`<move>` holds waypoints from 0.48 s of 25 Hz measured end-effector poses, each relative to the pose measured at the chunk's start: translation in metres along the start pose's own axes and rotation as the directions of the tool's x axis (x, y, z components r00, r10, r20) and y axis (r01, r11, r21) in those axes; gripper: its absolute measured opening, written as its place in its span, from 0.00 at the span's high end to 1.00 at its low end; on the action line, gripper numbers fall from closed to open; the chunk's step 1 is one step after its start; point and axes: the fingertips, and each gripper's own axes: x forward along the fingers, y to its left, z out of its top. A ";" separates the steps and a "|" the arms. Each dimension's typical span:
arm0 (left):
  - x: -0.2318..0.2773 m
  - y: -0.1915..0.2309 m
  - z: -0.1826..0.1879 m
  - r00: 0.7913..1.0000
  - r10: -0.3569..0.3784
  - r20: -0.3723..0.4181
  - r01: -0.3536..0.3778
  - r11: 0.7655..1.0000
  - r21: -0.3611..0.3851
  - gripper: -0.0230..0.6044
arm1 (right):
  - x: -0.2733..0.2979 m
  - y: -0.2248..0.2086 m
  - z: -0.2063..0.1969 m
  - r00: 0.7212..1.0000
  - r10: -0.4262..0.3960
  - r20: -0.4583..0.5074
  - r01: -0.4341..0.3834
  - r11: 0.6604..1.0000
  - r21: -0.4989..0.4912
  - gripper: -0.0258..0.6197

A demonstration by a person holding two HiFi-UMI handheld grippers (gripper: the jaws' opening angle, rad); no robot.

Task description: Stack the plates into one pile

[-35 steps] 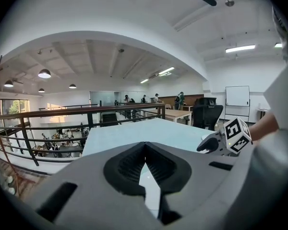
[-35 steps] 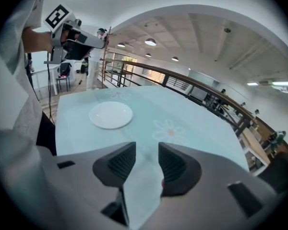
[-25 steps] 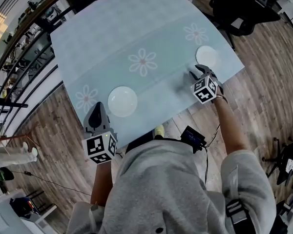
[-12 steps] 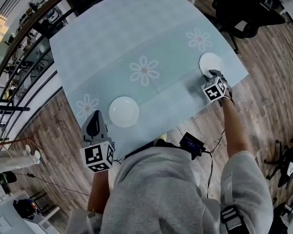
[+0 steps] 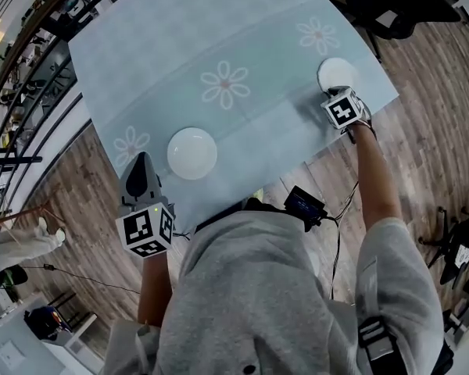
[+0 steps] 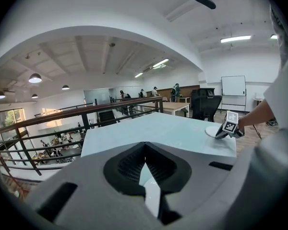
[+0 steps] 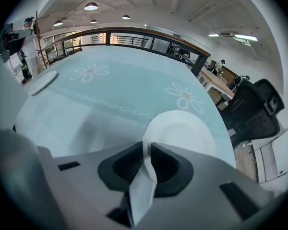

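Right gripper advanced, closing on plate rim (table corner).

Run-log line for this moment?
right gripper: jaws just closed onto right plate rim | left gripper: shut, empty | left plate: untouched

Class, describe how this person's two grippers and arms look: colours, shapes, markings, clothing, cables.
Both the left gripper and right gripper are grey shells with black ribbed pads and a white cube of black square markers. The right's jaws have just been closing on the white round plate. Grey sweatshirt sleeves; black cable at the waist.
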 end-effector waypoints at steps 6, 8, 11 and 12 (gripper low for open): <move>-0.013 -0.003 -0.009 1.000 0.015 0.001 -0.015 1.000 -0.002 0.93 | 0.003 0.002 -0.003 1.000 -0.012 -0.025 0.011 0.999 -0.030 0.90; -0.017 0.000 -0.011 1.000 0.020 0.001 -0.020 1.000 -0.004 0.93 | -0.001 -0.001 -0.001 0.999 -0.048 -0.005 0.048 0.999 -0.015 0.91; -0.024 -0.001 -0.010 1.000 0.026 0.011 -0.025 1.000 -0.009 0.93 | -0.019 -0.015 0.011 0.991 -0.118 0.070 0.115 0.992 0.042 0.92; -0.027 -0.002 -0.010 0.999 0.028 0.015 -0.028 1.000 -0.011 0.93 | -0.027 -0.017 0.017 0.986 -0.135 0.096 0.132 0.990 0.044 0.92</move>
